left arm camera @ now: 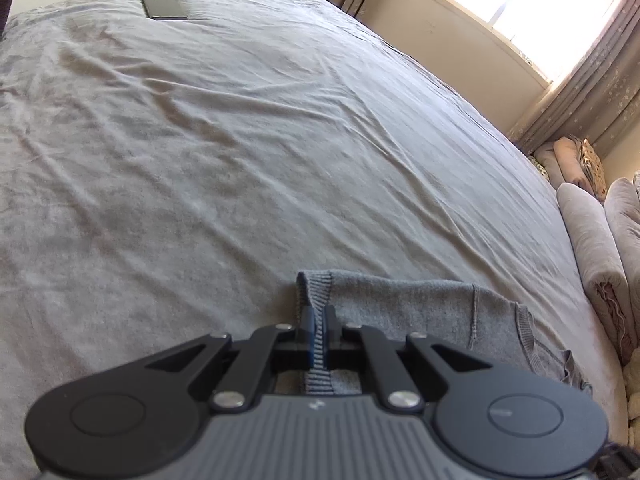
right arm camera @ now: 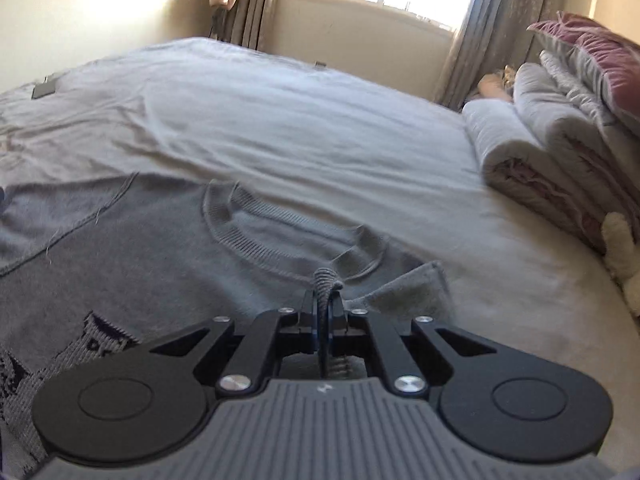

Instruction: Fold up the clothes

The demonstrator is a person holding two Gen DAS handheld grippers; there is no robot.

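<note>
A grey knitted sweater (right arm camera: pixel 132 248) lies spread on the bed, round neckline (right arm camera: pixel 280 236) facing up, with a dark woven pattern at its lower left. In the left wrist view my left gripper (left arm camera: pixel 319 314) is shut on a ribbed cuff (left arm camera: pixel 316 292) of the grey sweater (left arm camera: pixel 420 304), which trails off to the right. In the right wrist view my right gripper (right arm camera: pixel 327 300) is shut on a pinched ribbed bit of the sweater just below the neckline. A folded corner of the knit (right arm camera: pixel 416 284) lies to its right.
The bed is covered by a wrinkled grey sheet (left arm camera: pixel 240 140). A dark flat phone-like object (left arm camera: pixel 165 9) rests at its far edge. Rolled quilts and pillows (right arm camera: pixel 560 140) are stacked at the right side of the bed. A window and curtains (left arm camera: pixel 560 40) stand beyond.
</note>
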